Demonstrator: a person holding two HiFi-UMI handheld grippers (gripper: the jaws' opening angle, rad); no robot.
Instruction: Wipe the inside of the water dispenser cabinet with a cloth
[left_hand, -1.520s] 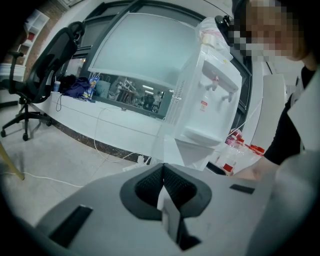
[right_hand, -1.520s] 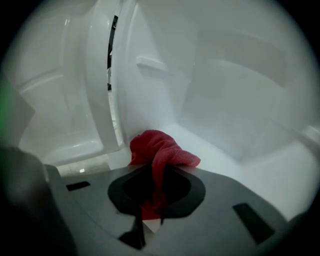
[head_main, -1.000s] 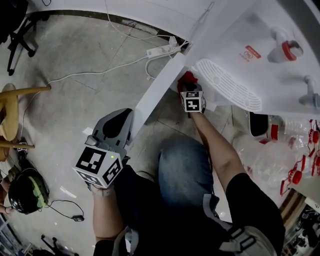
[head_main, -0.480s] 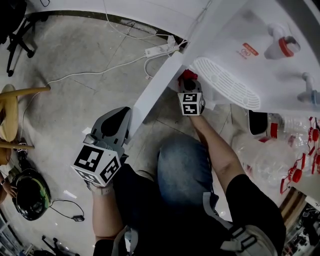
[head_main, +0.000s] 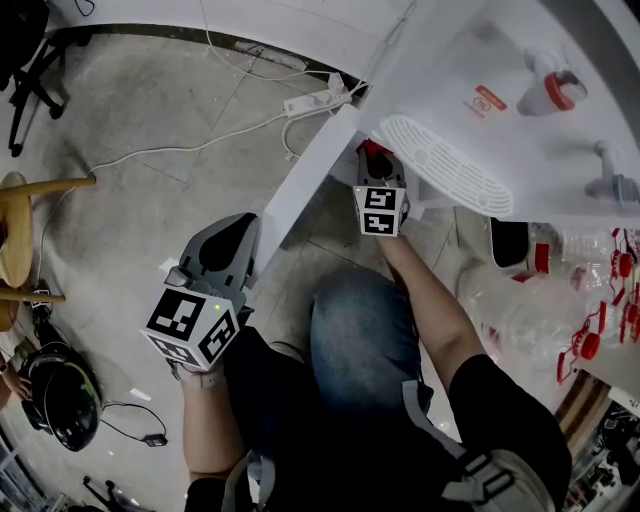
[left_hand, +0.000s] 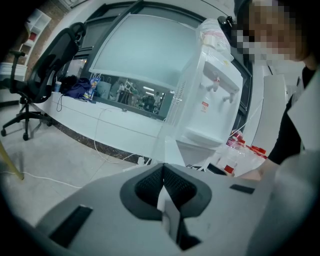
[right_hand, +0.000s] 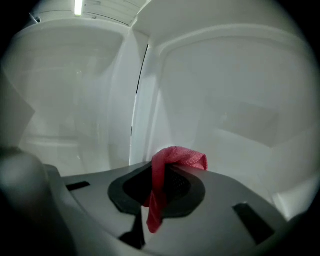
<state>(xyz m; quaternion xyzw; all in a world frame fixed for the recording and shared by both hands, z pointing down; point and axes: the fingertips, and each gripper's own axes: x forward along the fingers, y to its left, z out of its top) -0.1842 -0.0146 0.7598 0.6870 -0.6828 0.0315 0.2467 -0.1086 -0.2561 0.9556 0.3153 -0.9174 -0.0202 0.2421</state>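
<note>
The white water dispenser (head_main: 480, 90) stands at the upper right of the head view, its cabinet door (head_main: 300, 190) swung open toward me. My right gripper (head_main: 375, 170) reaches into the cabinet under the drip tray (head_main: 440, 165), shut on a red cloth (head_main: 372, 155). In the right gripper view the red cloth (right_hand: 167, 167) is pinched between the jaws and folds over them, in front of the white inner walls (right_hand: 225, 115). My left gripper (head_main: 225, 255) hangs shut and empty beside the door, away from the cabinet; its view shows the water dispenser (left_hand: 210, 100) from outside.
A power strip (head_main: 320, 100) and white cables (head_main: 180, 145) lie on the concrete floor behind the door. Plastic bottles with red caps (head_main: 590, 320) crowd the right. A wooden chair (head_main: 25, 230) and a black helmet (head_main: 60, 395) sit at left. My knee (head_main: 360, 340) is below the cabinet.
The right gripper with the red cloth has slid a little up and deeper into the cabinet. The left gripper has hardly moved.
</note>
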